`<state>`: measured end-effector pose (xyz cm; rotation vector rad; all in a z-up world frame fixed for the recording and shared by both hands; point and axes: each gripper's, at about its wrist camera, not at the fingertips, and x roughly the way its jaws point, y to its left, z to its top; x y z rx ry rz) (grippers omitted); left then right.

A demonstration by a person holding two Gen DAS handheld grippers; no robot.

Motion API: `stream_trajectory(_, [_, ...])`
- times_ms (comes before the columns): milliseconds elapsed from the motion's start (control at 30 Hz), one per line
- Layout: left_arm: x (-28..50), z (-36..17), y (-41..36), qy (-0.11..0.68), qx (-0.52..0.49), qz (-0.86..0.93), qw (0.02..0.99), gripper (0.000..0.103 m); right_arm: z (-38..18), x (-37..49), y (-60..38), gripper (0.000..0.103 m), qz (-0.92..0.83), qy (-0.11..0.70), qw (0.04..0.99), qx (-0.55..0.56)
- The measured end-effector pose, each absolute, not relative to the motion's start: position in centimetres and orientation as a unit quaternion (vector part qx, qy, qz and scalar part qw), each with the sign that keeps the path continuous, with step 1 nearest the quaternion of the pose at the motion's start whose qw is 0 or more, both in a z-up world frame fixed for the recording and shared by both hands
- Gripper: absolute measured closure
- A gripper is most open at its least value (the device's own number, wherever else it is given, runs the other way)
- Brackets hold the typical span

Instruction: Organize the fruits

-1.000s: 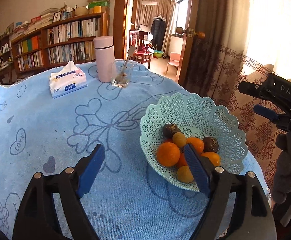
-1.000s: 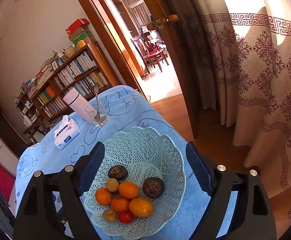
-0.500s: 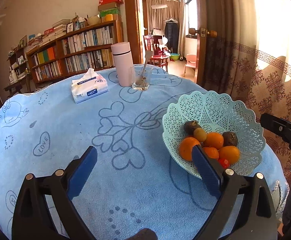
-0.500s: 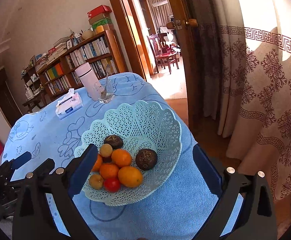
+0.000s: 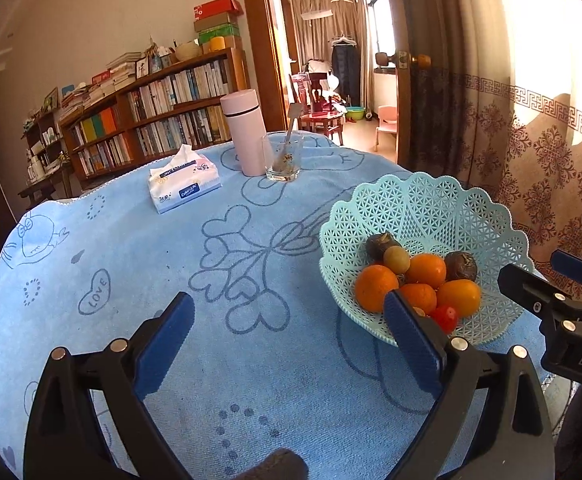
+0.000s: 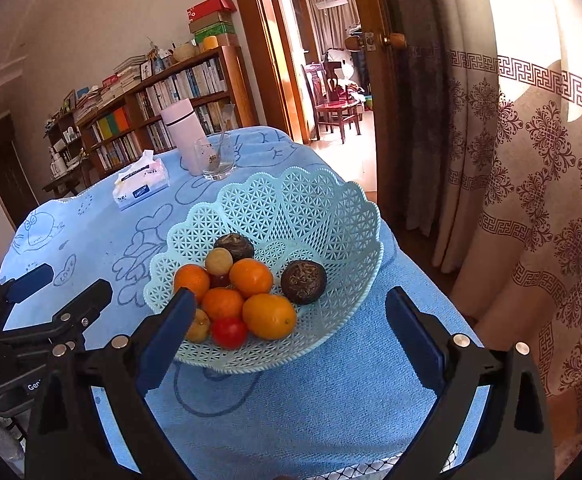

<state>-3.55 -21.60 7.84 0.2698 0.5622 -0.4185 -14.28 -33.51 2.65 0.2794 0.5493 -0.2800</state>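
Your left hand-held gripper (image 5: 287, 332) hangs spread wide over bare blue cloth on the table (image 5: 131, 280), with the fruit basket (image 5: 423, 208) off to its right, its near rim just behind the right finger. Your right hand-held gripper (image 6: 289, 328) is also spread and empty, the basket's front rim and fruits (image 6: 247, 292) lying between its 2 fingers.

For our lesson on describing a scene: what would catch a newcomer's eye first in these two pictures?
First, the pale green lattice basket near the table's right edge, heaped with oranges, a red tomato and two dark wrinkled fruits. Next, the blue cartoon-print tablecloth, with a tissue pack, pink flask and glass at its far side. Both grippers' blue-padded fingers stand wide, holding nothing.
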Motion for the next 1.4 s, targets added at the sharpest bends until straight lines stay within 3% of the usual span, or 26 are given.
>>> stream_trajectory(1400, [-4.0, 6.7, -21.5, 0.275, 0.152, -0.179, 0.932, 0.005, 1.5, -13.9, -32.5, 0.004, -0.141, 0.289, 0.940, 0.112])
